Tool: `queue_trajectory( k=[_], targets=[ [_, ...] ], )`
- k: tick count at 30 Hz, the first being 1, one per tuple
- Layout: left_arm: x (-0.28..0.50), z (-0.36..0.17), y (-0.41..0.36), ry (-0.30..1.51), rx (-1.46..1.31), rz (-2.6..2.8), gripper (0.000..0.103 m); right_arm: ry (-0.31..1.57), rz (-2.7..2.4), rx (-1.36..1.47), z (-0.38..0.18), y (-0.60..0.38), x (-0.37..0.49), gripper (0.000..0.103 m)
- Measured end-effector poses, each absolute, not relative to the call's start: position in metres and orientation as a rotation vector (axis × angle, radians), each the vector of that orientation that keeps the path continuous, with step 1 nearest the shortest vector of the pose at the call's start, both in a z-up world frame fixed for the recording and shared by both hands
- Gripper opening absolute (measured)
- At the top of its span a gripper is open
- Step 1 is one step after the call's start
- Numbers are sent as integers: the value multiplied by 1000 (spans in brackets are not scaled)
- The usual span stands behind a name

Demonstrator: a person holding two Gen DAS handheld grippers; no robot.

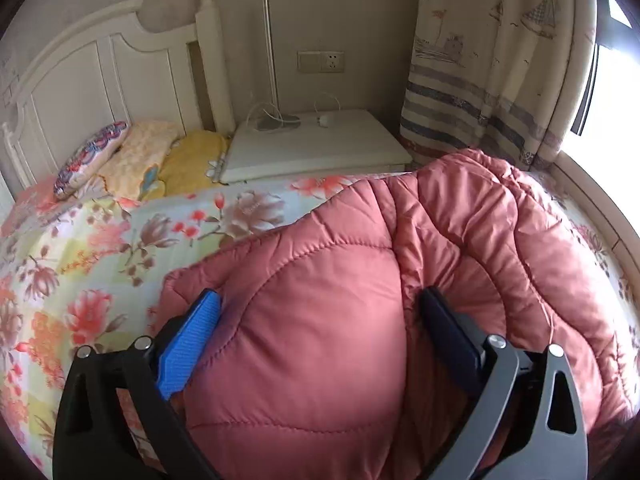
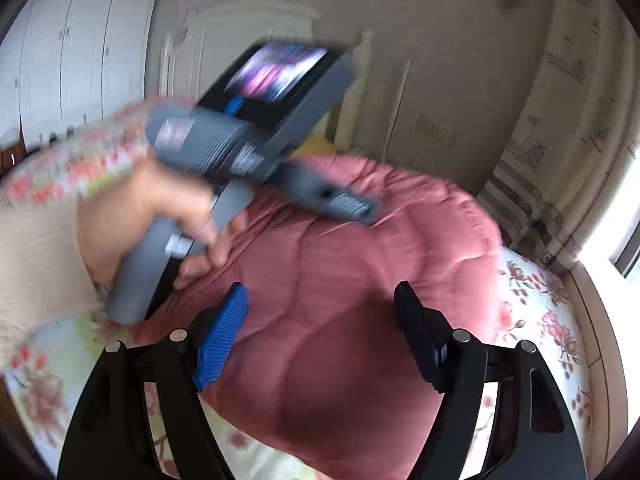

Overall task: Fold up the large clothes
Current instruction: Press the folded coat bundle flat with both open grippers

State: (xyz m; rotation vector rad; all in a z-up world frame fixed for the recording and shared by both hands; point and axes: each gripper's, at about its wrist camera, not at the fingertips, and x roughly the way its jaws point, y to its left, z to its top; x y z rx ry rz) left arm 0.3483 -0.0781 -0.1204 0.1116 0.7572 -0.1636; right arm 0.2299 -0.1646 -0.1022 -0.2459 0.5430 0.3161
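Jacket pink, quilted, edges cut off; left hand-held gripper agape, empty; right hand-held gripper parted, empty, view blurred.

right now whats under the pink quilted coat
The pink quilted coat lies on a floral bedsheet, which shows all around it. Whatever is directly beneath the coat, or folded under it, is covered and cannot be seen.
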Motion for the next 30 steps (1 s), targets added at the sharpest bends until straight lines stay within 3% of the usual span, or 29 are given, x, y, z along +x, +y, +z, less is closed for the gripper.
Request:
queue_trajectory(
  k=[5, 10, 17, 23, 26, 30],
  targets=[
    [346, -122, -77, 737, 105, -140, 101, 475, 182, -66, -66, -224, 257, 72],
    [339, -118, -75, 723, 77, -119, 101, 692, 171, -64, -138, -234, 310, 74],
    [340, -119, -71, 738, 51, -126, 101, 716, 184, -62, -126, -239, 316, 75],
    [341, -120, -67, 745, 28, -114, 101, 548, 120, -111, -78, -225, 263, 75],
    [340, -120, -69, 745, 37, -105, 101, 596, 151, -204, -103, -201, 254, 75],
    [340, -120, -68, 750, 33, -86, 101, 639, 122, -221, -140, -200, 276, 85]
  ],
)
